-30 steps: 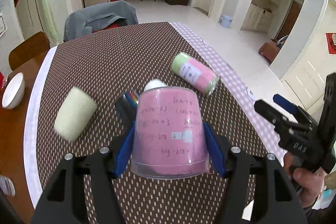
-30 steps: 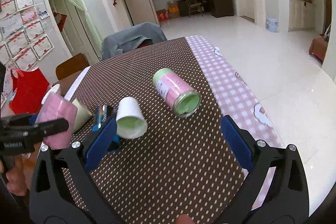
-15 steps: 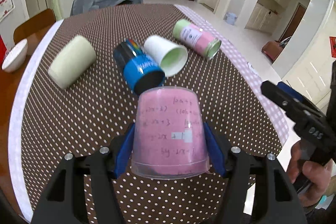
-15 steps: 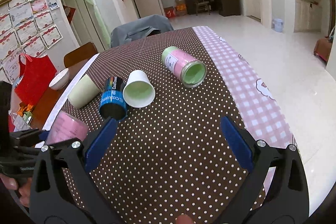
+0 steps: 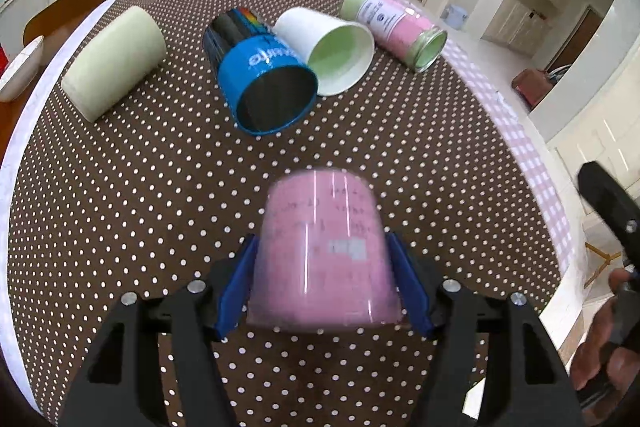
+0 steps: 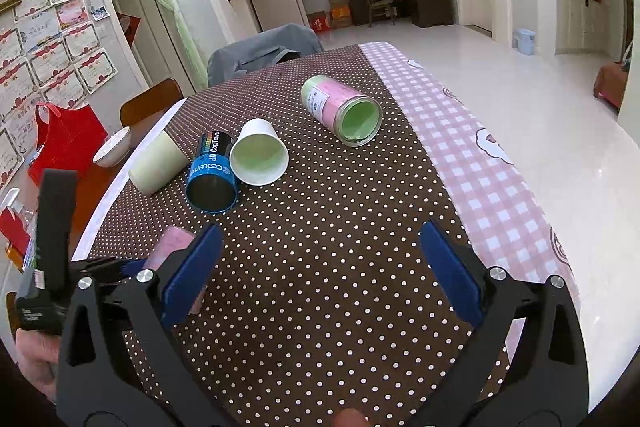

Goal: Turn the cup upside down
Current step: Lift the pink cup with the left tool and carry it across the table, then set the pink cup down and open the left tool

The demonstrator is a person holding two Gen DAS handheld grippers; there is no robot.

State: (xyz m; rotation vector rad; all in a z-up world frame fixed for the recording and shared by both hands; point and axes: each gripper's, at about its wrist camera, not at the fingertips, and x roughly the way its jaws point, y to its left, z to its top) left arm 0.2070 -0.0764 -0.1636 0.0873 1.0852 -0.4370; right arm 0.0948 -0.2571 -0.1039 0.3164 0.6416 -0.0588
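My left tool (image 5: 324, 285) pinches the pink cup (image 5: 324, 255) by its sides, wide rim toward me, low over the tabletop (image 5: 120, 187), probably to set it mouth down. My right tool (image 6: 320, 267) hangs spread and empty. The blue cup (image 6: 211, 177) reads "CoolTowel"; the pink cup's handwriting blurs

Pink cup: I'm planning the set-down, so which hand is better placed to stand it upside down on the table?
Left. Its tongs already clamp the pink cup, wide end toward the camera, above the dotted cloth. The right tongs are open, holding nothing.
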